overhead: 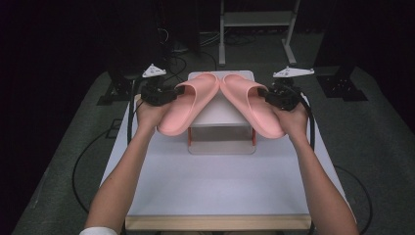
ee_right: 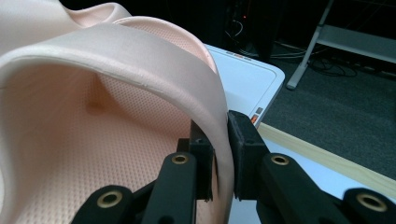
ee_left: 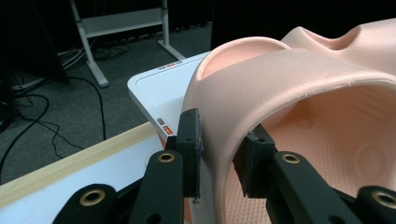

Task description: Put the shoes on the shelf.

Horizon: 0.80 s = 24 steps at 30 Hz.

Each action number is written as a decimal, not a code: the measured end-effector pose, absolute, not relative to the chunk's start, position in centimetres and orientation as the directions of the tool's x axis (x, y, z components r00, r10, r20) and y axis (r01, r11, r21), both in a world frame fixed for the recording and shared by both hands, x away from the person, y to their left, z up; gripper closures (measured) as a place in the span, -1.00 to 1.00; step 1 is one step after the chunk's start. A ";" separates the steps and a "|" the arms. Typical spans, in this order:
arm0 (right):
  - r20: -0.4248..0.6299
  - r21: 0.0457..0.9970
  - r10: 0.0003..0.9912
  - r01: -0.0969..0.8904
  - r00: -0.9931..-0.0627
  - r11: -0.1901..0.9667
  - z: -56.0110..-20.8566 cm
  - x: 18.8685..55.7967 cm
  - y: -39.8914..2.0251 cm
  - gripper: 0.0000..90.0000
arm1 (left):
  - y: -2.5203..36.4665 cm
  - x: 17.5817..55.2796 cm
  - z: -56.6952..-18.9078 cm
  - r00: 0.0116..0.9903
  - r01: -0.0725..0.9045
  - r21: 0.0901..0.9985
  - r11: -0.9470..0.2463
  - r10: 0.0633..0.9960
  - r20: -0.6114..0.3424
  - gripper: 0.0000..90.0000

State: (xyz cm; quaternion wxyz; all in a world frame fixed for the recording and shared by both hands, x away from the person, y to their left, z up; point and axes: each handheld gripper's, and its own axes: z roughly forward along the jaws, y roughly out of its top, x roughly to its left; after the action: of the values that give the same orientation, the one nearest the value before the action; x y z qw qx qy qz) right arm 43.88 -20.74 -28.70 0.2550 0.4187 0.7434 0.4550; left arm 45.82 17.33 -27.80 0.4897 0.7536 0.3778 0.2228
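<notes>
The left hand-held gripper is clamped on the strap of the left pink slipper; the right hand-held gripper pinches the right pink slipper. Both slippers are held above the white stand on the counter, toes touching.

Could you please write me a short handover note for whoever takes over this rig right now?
Left tongs: shut on the strap of the left pink slipper, holding it above the table.
Right tongs: shut on the strap of the right pink slipper, also lifted.
Position: the slippers' toes nearly meet over the small white rack at the far middle of the white table, heels angled outward and toward the person.
Done: both slippers gripped and lifted.
Left: probably setting the pair down on the rack, then opening both tongs and withdrawing.
</notes>
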 end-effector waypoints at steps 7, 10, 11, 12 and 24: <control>0.023 0.886 0.861 0.410 -0.507 0.218 -29.1 44.5 -20.6 0.77 | 17.1 46.4 -28.0 0.606 0.363 0.903 -0.229 0.794 -0.043 0.61; 0.026 0.886 0.866 0.413 -0.499 0.211 -29.2 44.6 -20.5 0.76 | 17.1 46.6 -28.2 0.604 0.374 0.900 -0.223 0.795 -0.054 0.60; 0.024 0.886 0.866 0.413 -0.499 0.213 -29.2 44.7 -20.5 0.76 | 17.1 46.7 -28.2 0.603 0.375 0.900 -0.220 0.796 -0.057 0.60; 0.029 0.884 0.869 0.418 -0.494 0.208 -29.2 44.8 -20.4 0.76 | 17.0 46.7 -28.2 0.602 0.376 0.901 -0.217 0.796 -0.059 0.60; 0.037 0.876 0.876 0.437 -0.481 0.203 -29.1 45.4 -20.4 0.76 | 17.1 46.7 -28.2 0.597 0.373 0.904 -0.211 0.800 -0.059 0.59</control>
State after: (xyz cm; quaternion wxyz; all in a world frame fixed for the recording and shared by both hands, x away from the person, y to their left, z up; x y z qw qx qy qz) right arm 45.45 -20.38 -29.10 0.2458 0.4463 0.7357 0.4462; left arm 46.71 17.08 -28.21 0.4904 0.7471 0.3923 0.2178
